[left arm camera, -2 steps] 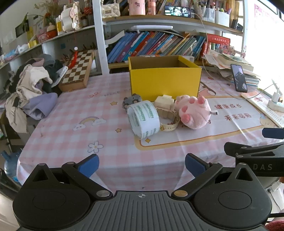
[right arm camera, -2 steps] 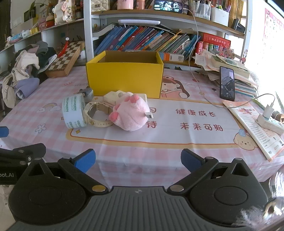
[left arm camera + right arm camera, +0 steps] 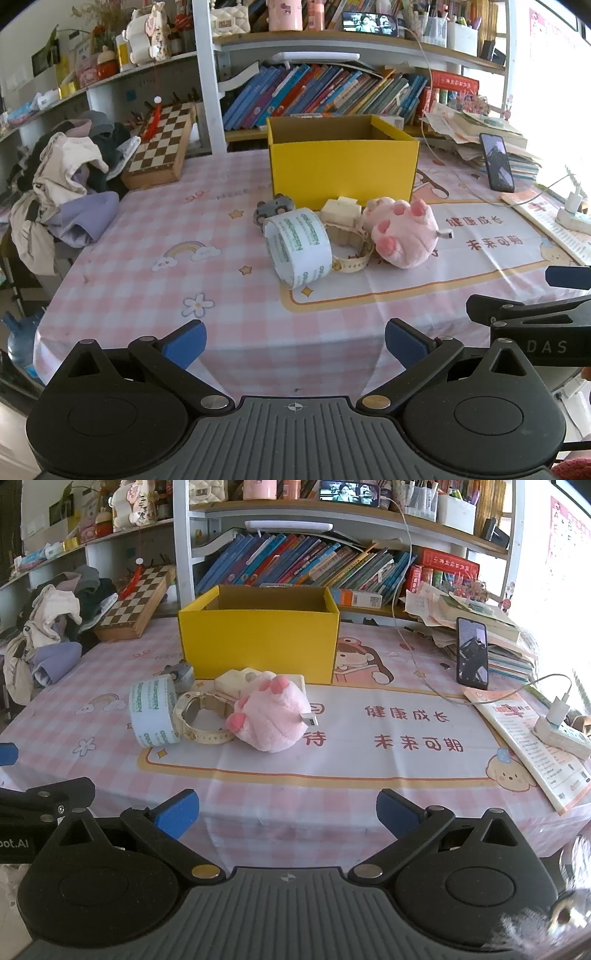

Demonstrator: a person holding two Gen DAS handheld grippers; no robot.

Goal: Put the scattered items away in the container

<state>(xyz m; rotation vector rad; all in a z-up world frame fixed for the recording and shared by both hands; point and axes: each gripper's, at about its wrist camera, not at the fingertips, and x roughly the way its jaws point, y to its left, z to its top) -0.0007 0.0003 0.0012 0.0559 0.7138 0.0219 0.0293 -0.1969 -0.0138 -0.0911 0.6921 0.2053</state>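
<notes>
Left claw point(image 3: 295, 341) spread wide, gripping nothing, above the tabletop's point(image 3: 221, 295) near edge. Right claw point(image 3: 287, 810) likewise spread, empty, at the same edge. Toward the tabletop's far edge: yellow box point(image 3: 258, 642), top uncovered. Just before it, clustered and touching: tape roll point(image 3: 299, 247), cream watch point(image 3: 203, 716), pink plush paw point(image 3: 271, 716), white block point(image 3: 341, 210), small grey toy point(image 3: 273, 208).

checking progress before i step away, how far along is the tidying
Nothing looks done yet. No item shows inside the yellow cardboard box, though its floor is hidden. Nothing is in hand: the left gripper and right gripper hover with jaws open. Left to move: the white tape roll, cream watch, pink plush paw, cream block and small grey toy.
</notes>
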